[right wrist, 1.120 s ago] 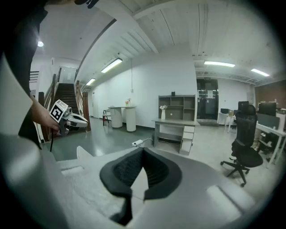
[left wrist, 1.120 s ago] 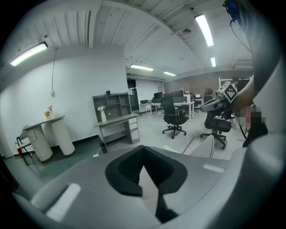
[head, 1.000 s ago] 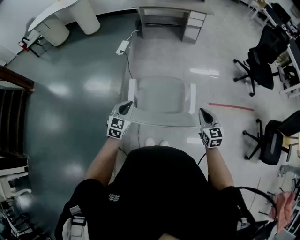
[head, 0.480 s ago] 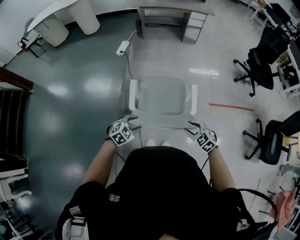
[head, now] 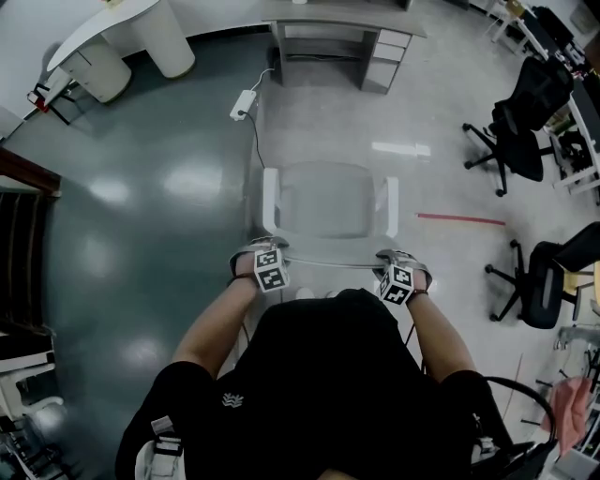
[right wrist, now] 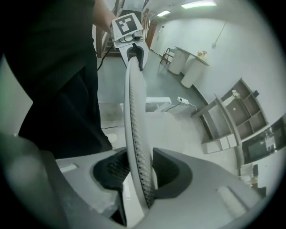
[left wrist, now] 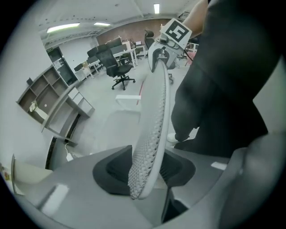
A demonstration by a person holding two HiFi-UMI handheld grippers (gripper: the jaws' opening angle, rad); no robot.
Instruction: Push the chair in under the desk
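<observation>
My left claw [head: 263, 251] and right claw [head: 395, 262] have come down astride the near top edge of the chair [head: 328, 202], both opening around it, not yet clamped, so pushing it to the far table [head: 342, 21] still waits.

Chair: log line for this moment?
left tool: opening, chair back between jaws | right tool: opening, chair back between jaws | chair: short of desk

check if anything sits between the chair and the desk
Nothing stands on the floor between the chair and the desk. A power strip and its cable lie just left of that path, the cable running beside the chair.
</observation>
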